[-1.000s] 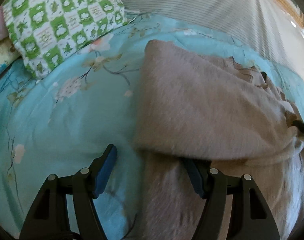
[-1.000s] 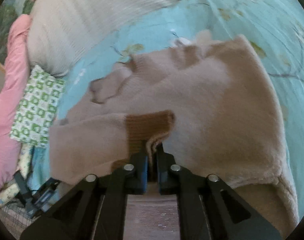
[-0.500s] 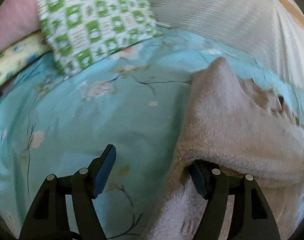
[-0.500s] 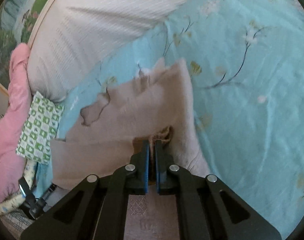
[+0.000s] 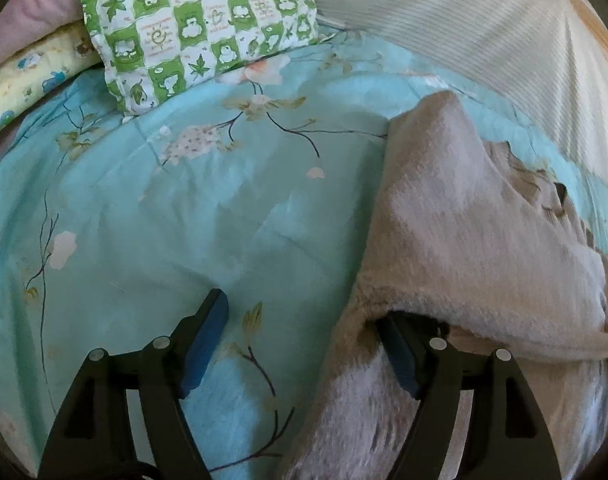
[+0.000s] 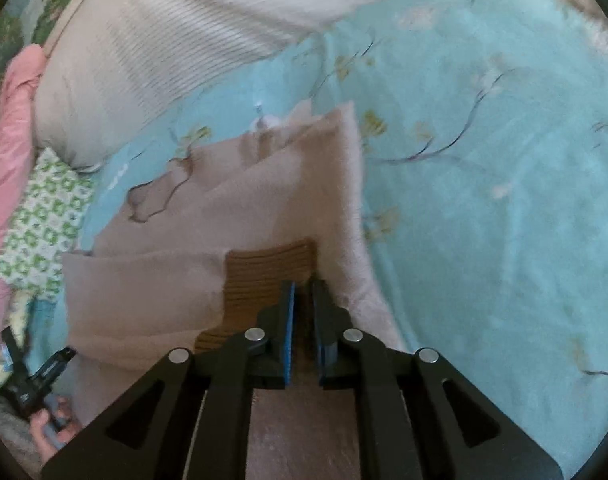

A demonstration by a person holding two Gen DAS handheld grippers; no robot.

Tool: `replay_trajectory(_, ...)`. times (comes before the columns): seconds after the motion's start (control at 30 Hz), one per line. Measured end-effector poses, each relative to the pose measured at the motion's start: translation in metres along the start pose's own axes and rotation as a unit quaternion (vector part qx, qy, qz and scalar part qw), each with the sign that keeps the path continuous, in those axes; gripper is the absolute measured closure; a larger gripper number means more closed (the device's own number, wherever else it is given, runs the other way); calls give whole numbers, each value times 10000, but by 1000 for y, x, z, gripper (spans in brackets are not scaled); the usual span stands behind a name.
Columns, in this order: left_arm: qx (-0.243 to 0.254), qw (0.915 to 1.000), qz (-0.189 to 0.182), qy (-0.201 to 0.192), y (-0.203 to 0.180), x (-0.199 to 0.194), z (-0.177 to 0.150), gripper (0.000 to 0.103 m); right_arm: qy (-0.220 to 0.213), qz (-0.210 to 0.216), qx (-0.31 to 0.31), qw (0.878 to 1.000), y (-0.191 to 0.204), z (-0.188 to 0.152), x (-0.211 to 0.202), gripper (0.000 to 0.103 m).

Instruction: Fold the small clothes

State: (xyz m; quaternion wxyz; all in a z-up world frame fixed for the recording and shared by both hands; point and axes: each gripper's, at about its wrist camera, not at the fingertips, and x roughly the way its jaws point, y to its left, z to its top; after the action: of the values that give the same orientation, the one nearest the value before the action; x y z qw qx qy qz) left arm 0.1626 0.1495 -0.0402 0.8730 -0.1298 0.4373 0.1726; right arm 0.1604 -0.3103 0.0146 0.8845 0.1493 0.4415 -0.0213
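Fuzzy beige sweater [image 5: 475, 216] folded on smooth floral sheet [image 5: 208, 216]; ribbed brown cuff [image 6: 264, 276] pinched in right gripper [image 6: 302, 300]; left gripper [image 5: 304, 320] spread wide, one finger under fleece.

A bed [image 5: 192, 216] in turquoise floral sheet carries a beige sweater [image 5: 463, 220] (partly folded) and a green-checked pillow [image 5: 200, 20]
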Motion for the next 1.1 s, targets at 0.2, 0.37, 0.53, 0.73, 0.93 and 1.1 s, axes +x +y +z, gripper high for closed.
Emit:
replay_trajectory(0.2,114,9975,-693,-90,8,-23,-16,27,-209,567,-783,9951,66,17,-20,41)
replay_trajectory(0.37,112,9920,-1219,-298,13,-32,-16,25,746,2301,-1091,9641,159,32,23,36)
replay_trajectory(0.53,-169,9878,-1544,-145,14,-18,-6,25,1395,2631,-1707,9392,263,49,87,30)
replay_trajectory(0.73,-433,9831,-1778,-77,14,-3,6,23,2055,2899,-2232,9077,346,59,151,22)
replay_trajectory(0.93,-513,9811,-1865,-90,17,7,8,22,3493,2900,-2609,8519,383,24,208,22)
replay_trajectory(1.1,-392,9844,-1713,-106,11,8,5,22,3118,3728,-2058,8494,395,23,220,22)
